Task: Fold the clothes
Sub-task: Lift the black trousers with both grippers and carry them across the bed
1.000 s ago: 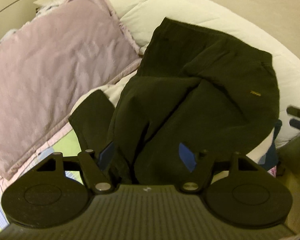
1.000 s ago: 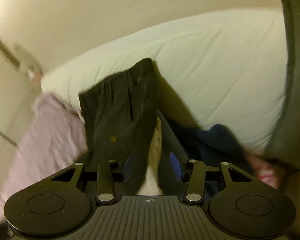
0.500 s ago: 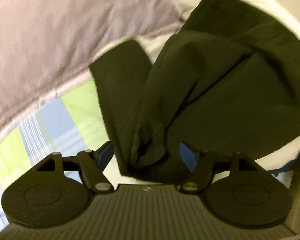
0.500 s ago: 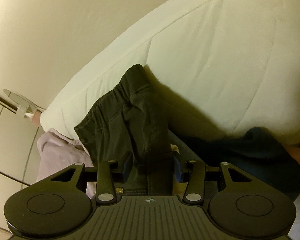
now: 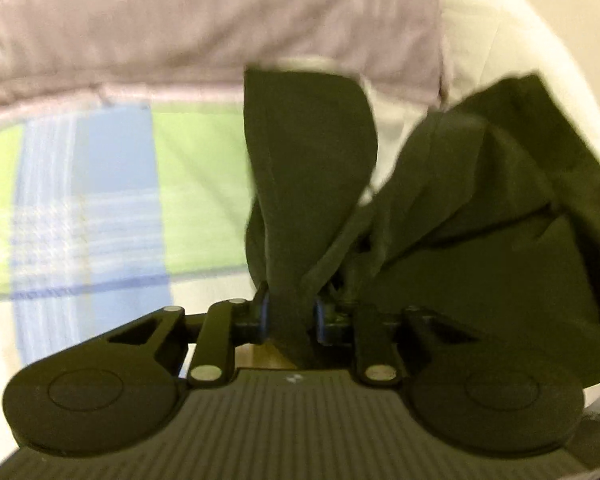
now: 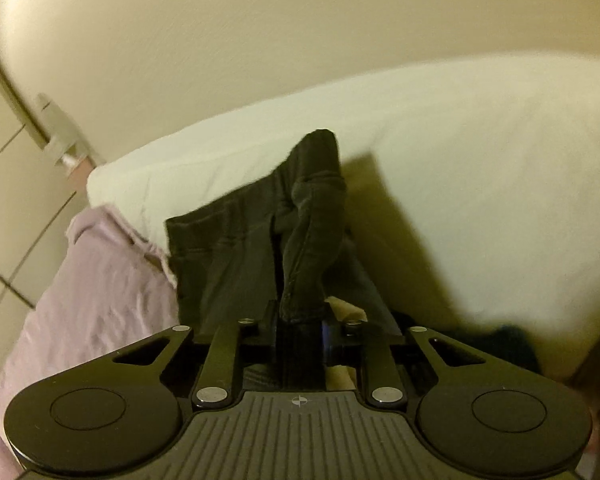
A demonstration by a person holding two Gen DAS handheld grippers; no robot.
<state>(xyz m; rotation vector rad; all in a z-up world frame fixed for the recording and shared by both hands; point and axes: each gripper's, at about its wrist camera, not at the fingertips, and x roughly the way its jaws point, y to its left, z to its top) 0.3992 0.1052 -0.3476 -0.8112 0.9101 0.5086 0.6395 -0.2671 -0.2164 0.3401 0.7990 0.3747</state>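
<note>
A bed fills both views. Ahead of the left claw (image 5: 290, 316) lies a checked sheet (image 5: 112, 200) in green, blue and white, with a mauve blanket (image 5: 180, 20) beyond it and a white duvet (image 5: 500, 40) to the far right. Ahead of the right claw (image 6: 300, 334) the same duvet rises against a cream wall (image 6: 260, 32).

Dark trousers (image 5: 480, 208) sprawl across the bed, rumpled, running from each claw outward. The left claw's jaws are closing, and a bunched leg end sits between its blue pads (image 5: 265, 314), pressed from both sides. The right claw's jaws are closing too, pinching a thick seamed edge near the waistband (image 6: 256, 216), which lies just ahead and to its left.

Likely risks: each pinch gathers several layers, so lifting may carry up a twisted bundle and set a crooked fold. Cloth could also slip from the pads if the claws pull apart hard.
</note>
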